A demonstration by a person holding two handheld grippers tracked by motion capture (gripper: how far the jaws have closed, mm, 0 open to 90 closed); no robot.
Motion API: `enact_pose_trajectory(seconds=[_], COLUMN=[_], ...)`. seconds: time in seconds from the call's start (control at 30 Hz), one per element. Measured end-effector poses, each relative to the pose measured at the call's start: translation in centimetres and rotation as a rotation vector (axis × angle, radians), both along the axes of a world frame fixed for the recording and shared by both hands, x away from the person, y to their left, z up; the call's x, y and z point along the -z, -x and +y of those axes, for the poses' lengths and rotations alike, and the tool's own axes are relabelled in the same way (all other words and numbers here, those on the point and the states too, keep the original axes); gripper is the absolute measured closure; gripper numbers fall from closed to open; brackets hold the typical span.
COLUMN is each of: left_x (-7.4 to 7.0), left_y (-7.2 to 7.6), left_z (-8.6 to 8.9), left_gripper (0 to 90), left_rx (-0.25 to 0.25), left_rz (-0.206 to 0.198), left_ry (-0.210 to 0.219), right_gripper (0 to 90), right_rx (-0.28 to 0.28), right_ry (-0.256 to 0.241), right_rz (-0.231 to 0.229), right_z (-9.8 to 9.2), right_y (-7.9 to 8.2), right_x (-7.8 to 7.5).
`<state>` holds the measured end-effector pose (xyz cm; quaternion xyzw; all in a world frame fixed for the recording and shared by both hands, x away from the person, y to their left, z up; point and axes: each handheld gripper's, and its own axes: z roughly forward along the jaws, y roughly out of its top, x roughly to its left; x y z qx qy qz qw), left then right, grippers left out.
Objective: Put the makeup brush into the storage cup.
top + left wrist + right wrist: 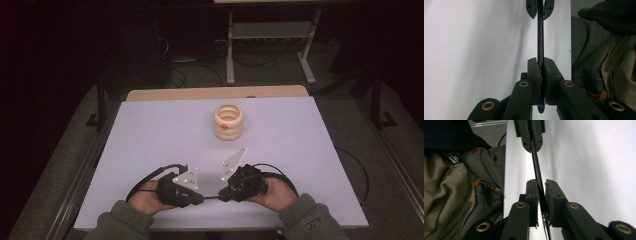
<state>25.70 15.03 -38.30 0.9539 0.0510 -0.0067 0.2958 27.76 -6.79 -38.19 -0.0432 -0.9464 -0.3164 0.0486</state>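
A thin black strip [211, 197] runs between my two grippers near the table's front edge. My left gripper [200, 199] points right and my right gripper [222, 195] points left, tip to tip. In the left gripper view the left gripper [541, 67] is shut on the strip [540, 37], which runs up into the right gripper [540, 10]. The right gripper view shows the right gripper [542, 187] closed around the strip [535, 162], which slants between the pads and leads to the left gripper [531, 135]. A hand holds each gripper.
A stack of cream rings [229, 121] with an orange spot on its front stands at the middle of the white table [150, 135]. A white metal frame [270, 35] and cables lie on the floor beyond. The person's jacket and trousers [454, 195] hang past the table's near edge.
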Motion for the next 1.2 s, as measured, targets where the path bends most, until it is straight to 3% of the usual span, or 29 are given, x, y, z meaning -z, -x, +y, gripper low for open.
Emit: enact_pose_trajectory(seconds=[0.07, 0.1, 0.13, 0.23, 0.43, 0.5, 0.6, 0.73, 0.93, 1.2], left_x=[0.1, 0.1, 0.1, -0.4, -0.7, -0.5, -0.4, 0.0, 0.3, -0.3], left_y=[0.1, 0.1, 0.0, 0.0, 0.3, 0.5, 0.6, 0.2, -0.8, -1.5], left_z=[-0.1, -0.2, -0.2, -0.4, -1.1, -1.1, -1.2, -0.8, 0.2, 0.9], left_gripper=[84.1, 75.9, 75.9, 69.9, 75.9, 82.9, 85.2, 85.2, 85.3, 85.6], left_rx=[-0.008, -0.016, -0.018, -0.014, 0.026, 0.025, 0.031, -0.016, -0.109, -0.238], left_rz=[-0.001, -0.002, 0.01, -0.006, -0.028, -0.032, -0.026, -0.009, 0.014, -0.002], left_ry=[-0.005, -0.013, -0.024, -0.012, -0.068, -0.074, -0.078, -0.08, -0.039, 0.039], right_gripper=[83.0, 84.6, 84.6, 84.8, 84.8, 84.8, 83.6, 70.8, 69.8, 71.2], right_rx=[-0.011, -0.03, -0.03, -0.026, -0.033, -0.047, -0.056, 0.016, 0.103, 0.221], right_ry=[0.001, 0.01, 0.01, 0.038, 0.055, 0.055, 0.057, -0.005, -0.113, -0.161], right_rz=[0.011, 0.02, 0.02, 0.004, -0.016, -0.027, -0.034, -0.033, -0.05, 0.001], right_z=[0.1, 0.2, 0.2, 0.4, 0.7, 0.9, 1.1, 0.6, -1.4, -3.3], right_y=[0.0, 0.0, 0.0, 0.3, 0.5, 0.6, 0.8, 0.6, 0.4, 0.4], right_x=[0.0, 0.1, 0.1, 0.1, -0.5, -0.7, -0.8, -1.1, -1.8, -0.7])
